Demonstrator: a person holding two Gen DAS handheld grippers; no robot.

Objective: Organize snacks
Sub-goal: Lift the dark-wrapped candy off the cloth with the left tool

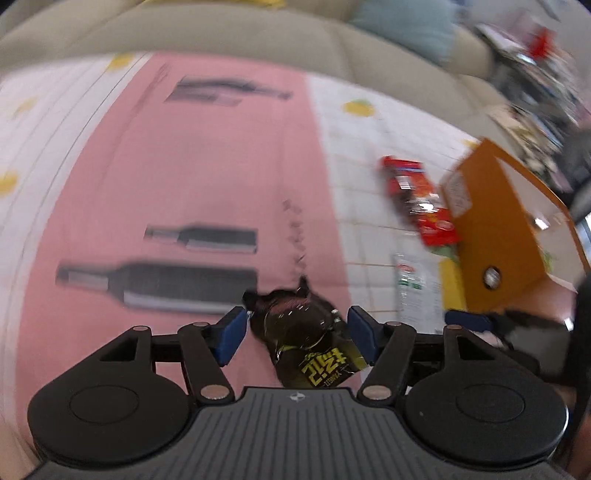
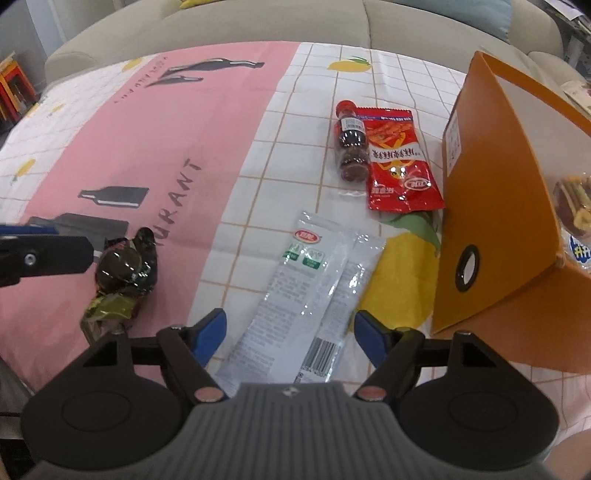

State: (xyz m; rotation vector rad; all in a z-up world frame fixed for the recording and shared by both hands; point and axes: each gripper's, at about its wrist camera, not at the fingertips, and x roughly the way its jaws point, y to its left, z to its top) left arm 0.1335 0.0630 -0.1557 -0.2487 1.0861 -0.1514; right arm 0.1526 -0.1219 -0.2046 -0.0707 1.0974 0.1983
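A dark brown snack packet (image 1: 299, 332) with yellow print lies on the pink part of the tablecloth. My left gripper (image 1: 295, 332) is open, with a blue pad on each side of the packet; whether they touch it I cannot tell. The same packet shows in the right wrist view (image 2: 123, 273), with a left fingertip (image 2: 44, 254) beside it. My right gripper (image 2: 290, 332) is open above two clear white packets (image 2: 306, 291). A red packet (image 2: 400, 158) and a small red-capped bottle (image 2: 351, 144) lie beyond them.
An orange box (image 2: 491, 206) stands at the right and holds some snacks (image 2: 574, 210); it also shows in the left wrist view (image 1: 506, 236). A beige sofa (image 2: 258, 22) runs along the far edge of the table. The tablecloth (image 2: 147, 147) is pink and white-checked.
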